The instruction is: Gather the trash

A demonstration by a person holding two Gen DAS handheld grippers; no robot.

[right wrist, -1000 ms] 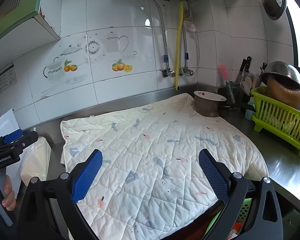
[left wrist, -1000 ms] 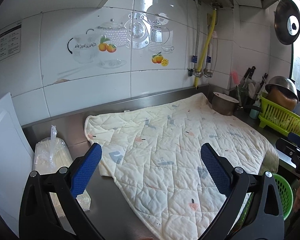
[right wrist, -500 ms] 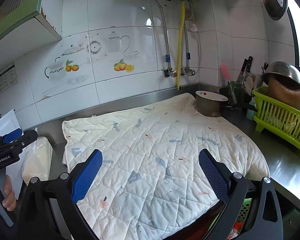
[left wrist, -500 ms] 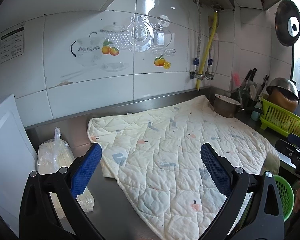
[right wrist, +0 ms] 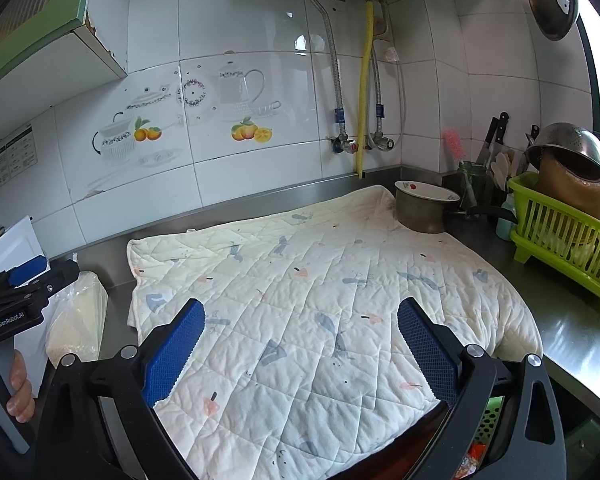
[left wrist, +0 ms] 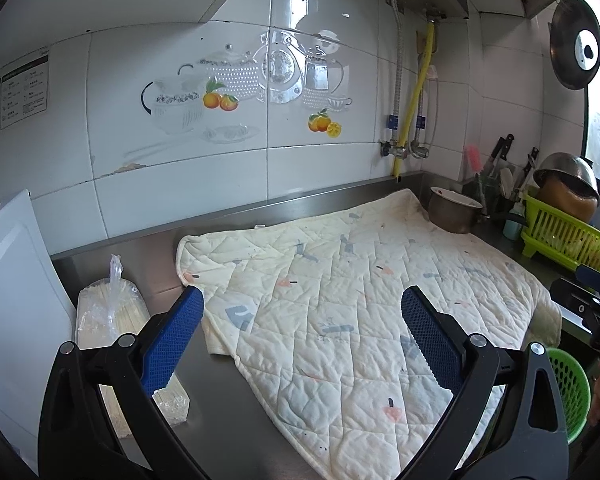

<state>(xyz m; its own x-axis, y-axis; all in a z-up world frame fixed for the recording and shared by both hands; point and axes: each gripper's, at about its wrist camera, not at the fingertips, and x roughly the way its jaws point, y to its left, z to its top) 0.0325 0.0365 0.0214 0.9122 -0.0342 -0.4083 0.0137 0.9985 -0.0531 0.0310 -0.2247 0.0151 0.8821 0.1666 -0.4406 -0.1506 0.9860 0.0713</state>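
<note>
A cream quilted cloth (left wrist: 340, 300) (right wrist: 320, 300) covers most of the steel counter, and I see no loose trash on it. My left gripper (left wrist: 300, 300) hovers open over the cloth's near left part with nothing between its blue pads. My right gripper (right wrist: 300, 312) hangs open over the cloth's near edge, also holding nothing. A green mesh basket (left wrist: 568, 392) (right wrist: 488, 416) sits below the counter's front edge at the right. A red wrapper (right wrist: 472, 452) shows inside it, the rest hidden by the gripper.
A clear bag of pale noodles (left wrist: 108, 312) (right wrist: 76, 320) lies left of the cloth beside a white board (left wrist: 12, 300). A metal pot (right wrist: 424, 208) stands at the cloth's far right corner. A green dish rack (right wrist: 564, 236) with bowls stands farther right.
Both views have shifted only slightly. Both grippers stay open and nothing has been picked up or moved.
</note>
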